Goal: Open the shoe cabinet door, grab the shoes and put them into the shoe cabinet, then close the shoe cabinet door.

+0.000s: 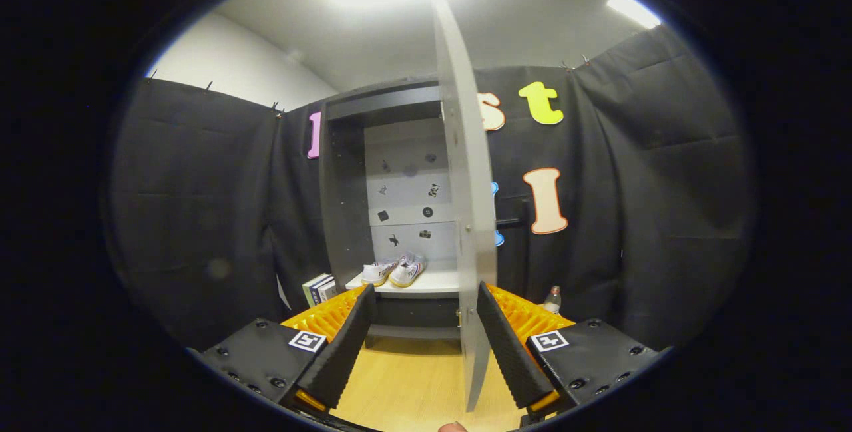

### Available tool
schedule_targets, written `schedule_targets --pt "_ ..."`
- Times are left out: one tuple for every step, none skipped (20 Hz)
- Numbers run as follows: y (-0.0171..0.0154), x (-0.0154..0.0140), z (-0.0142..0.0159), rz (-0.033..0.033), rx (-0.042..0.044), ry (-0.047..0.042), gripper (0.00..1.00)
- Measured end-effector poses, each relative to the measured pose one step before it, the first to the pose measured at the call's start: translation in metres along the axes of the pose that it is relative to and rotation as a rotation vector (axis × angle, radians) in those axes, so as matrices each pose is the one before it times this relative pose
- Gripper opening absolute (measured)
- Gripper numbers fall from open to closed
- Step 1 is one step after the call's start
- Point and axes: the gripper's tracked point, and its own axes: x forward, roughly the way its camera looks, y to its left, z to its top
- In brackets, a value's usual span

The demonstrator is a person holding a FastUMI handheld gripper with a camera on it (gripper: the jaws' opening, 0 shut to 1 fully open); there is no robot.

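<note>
A: How far along are we?

B: The shoes (394, 271) already sit on the shelf (432, 283) inside the shoe cabinet (346, 192). Only closing is left.

A: And the gripper (426, 345)?

B: Its fingers stand apart, clamped on nothing. The open cabinet door (466, 219) is edge-on between them, seemingly just beside the right finger; I can't tell if it touches.

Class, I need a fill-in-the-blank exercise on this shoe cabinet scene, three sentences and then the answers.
1. The cabinet door stands ____.
2. The pair of shoes rests on a ____ inside the cabinet.
3. The gripper is ____, and the door's edge rises between its fingers.

Answers: open; shelf; open
</note>
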Motion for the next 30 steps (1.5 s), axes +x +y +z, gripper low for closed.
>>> schedule_targets --pt "-0.00907 -0.003 0.00637 -0.01054 0.00136 -0.01301 0.96" --pt "-0.00827 -0.00298 0.00517 -0.00583 0.00351 -0.01551 0.96" --pt "-0.01213 -0.00127 0.00393 -0.01668 0.00118 -0.00963 0.96" --pt "-0.01389 0.00078 0.00218 -0.02102 -0.00011 -0.004 0.96" --pt "-0.01324 0.00112 0.00194 -0.02251 0.00235 -0.00285 0.96" --pt "-0.01216 0.00257 0.00079 -0.02215 0.00214 -0.00121 0.96" --pt "-0.01096 0.0057 0.00244 -0.02523 -0.0039 -0.00443 0.96" --pt "-0.01238 0.00628 -0.00053 -0.02889 -0.0113 -0.00031 0.96" --pt "-0.00947 0.00691 -0.00281 -0.0208 -0.00795 0.00903 0.97" --pt "-0.00852 0.00737 -0.00605 -0.01435 -0.00298 0.01546 0.97" --pt "-0.00779 0.00873 -0.00874 -0.01378 -0.00074 0.01965 0.97" --pt "-0.00442 0.00933 -0.00715 -0.00893 0.00511 0.01855 0.97" --pt "-0.00291 0.01109 -0.00465 -0.01009 0.00664 0.01506 0.98" --pt "-0.00245 0.00714 -0.00732 -0.01173 0.00376 0.01943 0.98" --pt "0.00044 0.00587 -0.00905 -0.00646 0.00412 0.01939 0.98" --pt "0.00492 0.00375 -0.00819 0.00762 0.00087 0.02491 0.98" --pt "0.0014 0.00359 -0.00351 -0.00223 -0.00692 0.01219 0.98" --pt "0.00201 0.00039 0.00376 0.00432 -0.00372 -0.02264 0.97" --pt "0.00253 0.00141 -0.0038 -0.00163 -0.00953 0.00281 0.94" --pt "0.00116 -0.00127 0.00128 -0.00321 0.0041 -0.00534 0.93" --pt "0.00345 -0.00131 -0.00108 0.00077 -0.00335 0.00678 0.94" --pt "0.00344 0.00054 0.00041 0.00187 0.00644 -0.00446 0.93" --pt "0.00567 0.00004 -0.00079 0.00888 0.00155 0.00668 0.93" --pt "0.00816 -0.00164 -0.00048 0.01439 0.01002 -0.00254 0.93" --pt "0.00898 -0.00162 -0.00268 0.01462 0.00566 0.00728 0.93" --pt "0.00812 -0.00113 -0.00164 0.01677 0.00471 0.00229 0.93" --pt "0.00877 0.0 -0.00109 0.01708 -0.00107 0.00392 0.93" --pt "0.00951 -0.00041 0.00022 0.01649 -0.00149 -0.00047 0.93" --pt "0.01067 0.00135 -0.00168 0.01792 -0.00468 0.00236 0.94" --pt "0.01098 0.00214 -0.00068 0.01829 -0.00378 0.00429 0.94"
